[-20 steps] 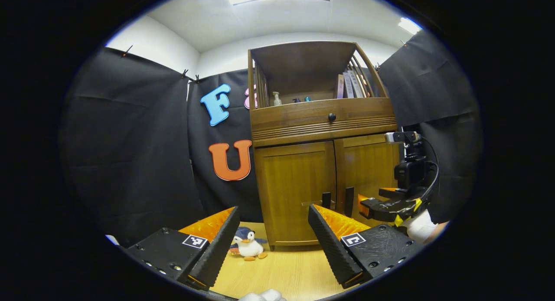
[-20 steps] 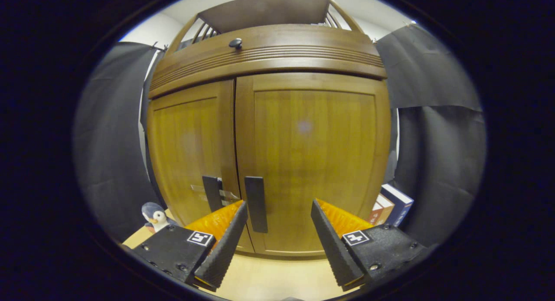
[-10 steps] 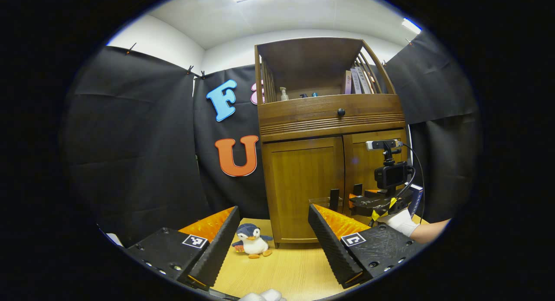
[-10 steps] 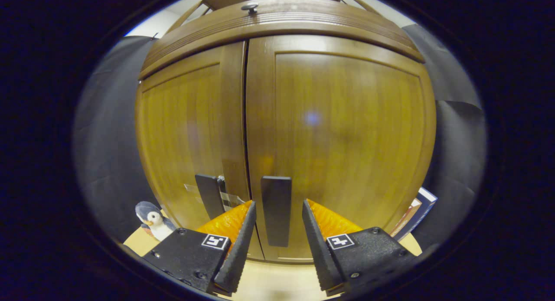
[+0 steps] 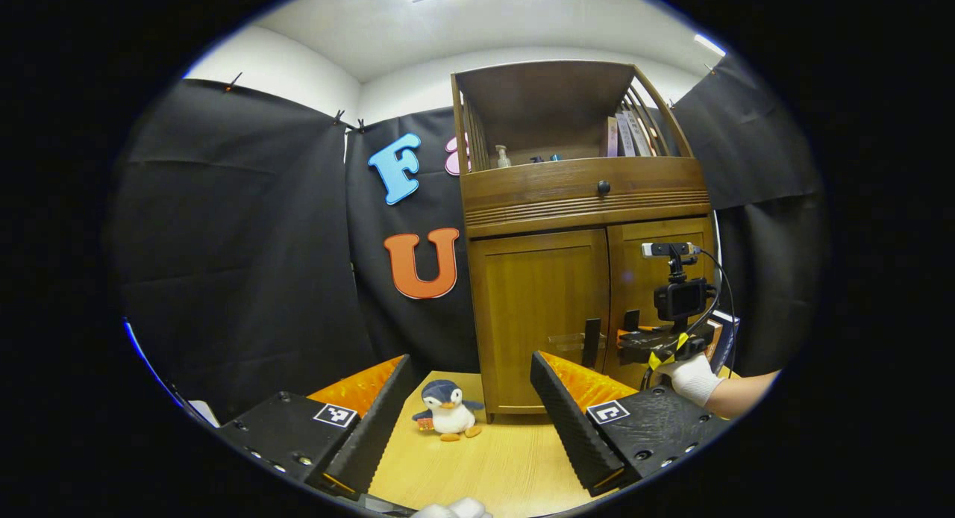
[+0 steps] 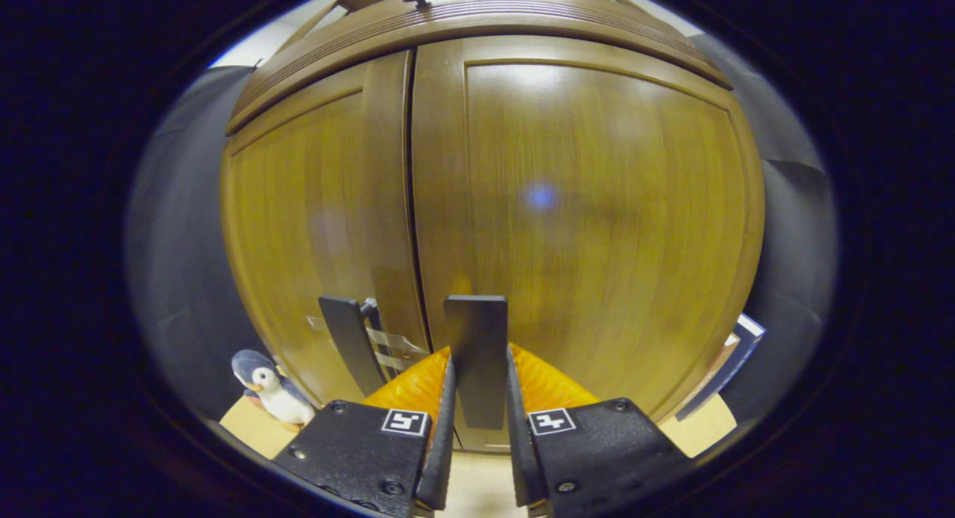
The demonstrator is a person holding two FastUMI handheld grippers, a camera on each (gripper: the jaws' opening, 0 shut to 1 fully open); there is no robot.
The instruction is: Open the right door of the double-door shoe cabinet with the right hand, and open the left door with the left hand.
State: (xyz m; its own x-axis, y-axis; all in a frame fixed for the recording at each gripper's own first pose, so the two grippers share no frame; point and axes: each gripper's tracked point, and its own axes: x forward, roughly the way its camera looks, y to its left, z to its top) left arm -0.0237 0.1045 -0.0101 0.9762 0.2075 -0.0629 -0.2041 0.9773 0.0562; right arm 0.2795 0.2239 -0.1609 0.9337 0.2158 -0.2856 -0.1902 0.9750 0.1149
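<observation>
The wooden shoe cabinet (image 5: 574, 204) stands against the booth wall with both doors closed. In the right gripper view, my right gripper (image 6: 477, 428) is shut on the dark vertical handle of the right door (image 6: 477, 339); both fingers press its sides. The left door's handle (image 6: 345, 339) stands just left of it, free. In the left gripper view, my left gripper (image 5: 470, 421) is open well back from the cabinet, low over the floor. Farther off, the right gripper (image 5: 656, 342) and a gloved hand (image 5: 690, 376) are at the right door (image 5: 653, 294). The left door (image 5: 541, 316) is untouched.
A small plush penguin (image 5: 448, 417) sits on the wooden floor (image 5: 492, 466) left of the cabinet's base. Books (image 6: 727, 361) lean by the cabinet's right side. A drawer with a round knob (image 5: 603, 186) and an open shelf with bottles and books sit above the doors.
My right gripper went forward to the right door and shut its fingers on the handle. My left gripper drew back and its view swung left, so the cabinet looks smaller and farther right.
</observation>
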